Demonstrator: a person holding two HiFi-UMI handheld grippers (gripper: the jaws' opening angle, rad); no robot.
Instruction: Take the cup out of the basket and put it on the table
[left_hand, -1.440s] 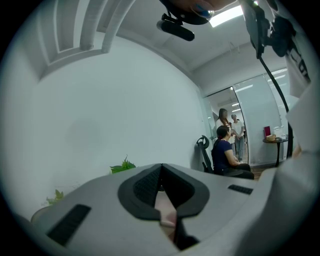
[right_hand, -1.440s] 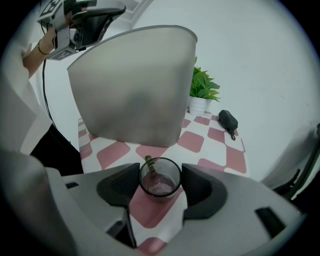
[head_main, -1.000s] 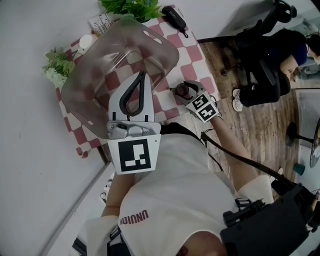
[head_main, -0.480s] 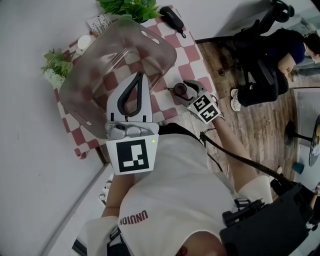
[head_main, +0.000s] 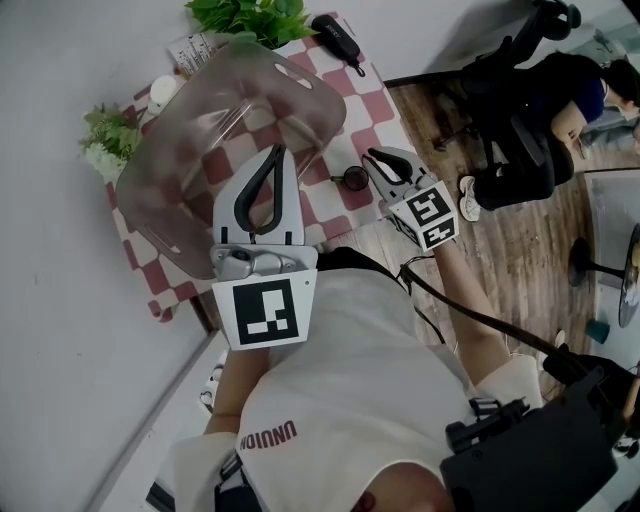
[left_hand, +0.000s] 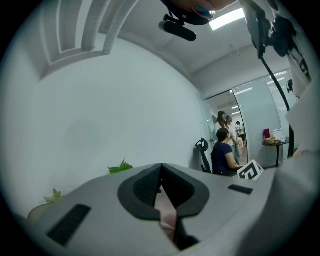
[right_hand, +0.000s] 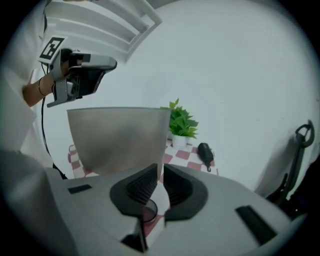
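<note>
Right gripper (head_main: 378, 160) has pulled back from the small dark see-through cup (head_main: 355, 179) beside the clear plastic basket (head_main: 190, 160), jaws closing on nothing; best go slow and not bump it.

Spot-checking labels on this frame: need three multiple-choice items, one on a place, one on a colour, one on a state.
1. Where is the cup relative to the basket?
A. inside it
B. under it
C. outside it, on the cloth to its right

2. What does the cloth look like?
A. plain blue
B. red-and-white checks
C. green stripes

3. How do the fingers of the left gripper stand?
A. together, with nothing between them
B. wide apart
C. clamped on the cup

Answers:
1 C: the head view shows the cup standing on the checks, clear of the basket's wall.
2 B: red and white squares show around and through the translucent basket.
3 A: the left gripper view shows the fingertips meeting, with nothing held.
</note>
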